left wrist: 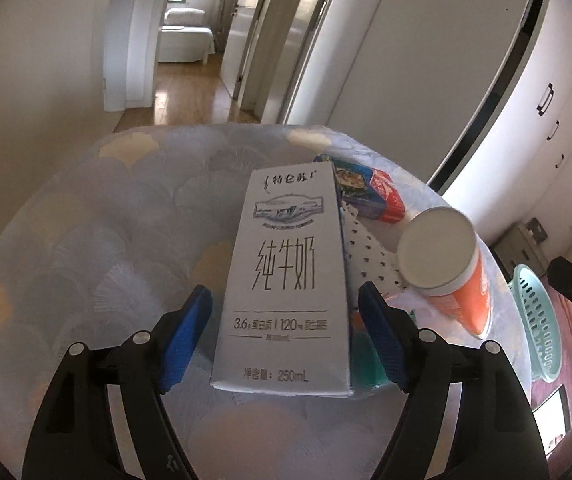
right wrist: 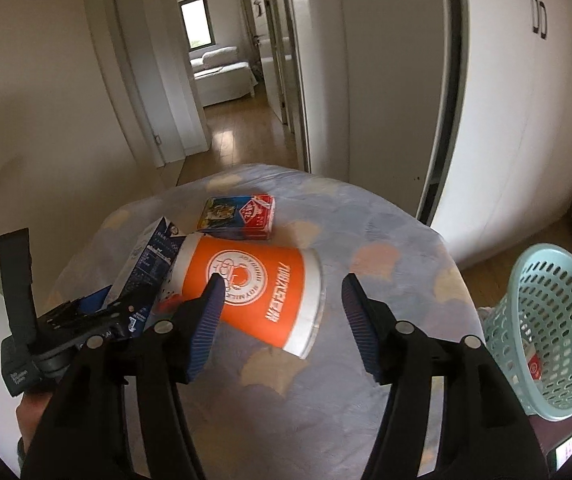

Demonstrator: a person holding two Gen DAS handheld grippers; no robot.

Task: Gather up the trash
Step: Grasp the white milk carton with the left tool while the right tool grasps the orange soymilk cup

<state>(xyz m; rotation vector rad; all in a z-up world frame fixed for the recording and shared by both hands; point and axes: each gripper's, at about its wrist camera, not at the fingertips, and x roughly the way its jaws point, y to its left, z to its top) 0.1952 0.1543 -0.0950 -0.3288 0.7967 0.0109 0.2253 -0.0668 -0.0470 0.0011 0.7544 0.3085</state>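
Between my left gripper's spread blue pads, the milk carton fills the centre of the left view, untouched on the patterned table. Centre frame on the right, my right gripper is spread around the tipped orange cup. At lower right, the green basket stands.
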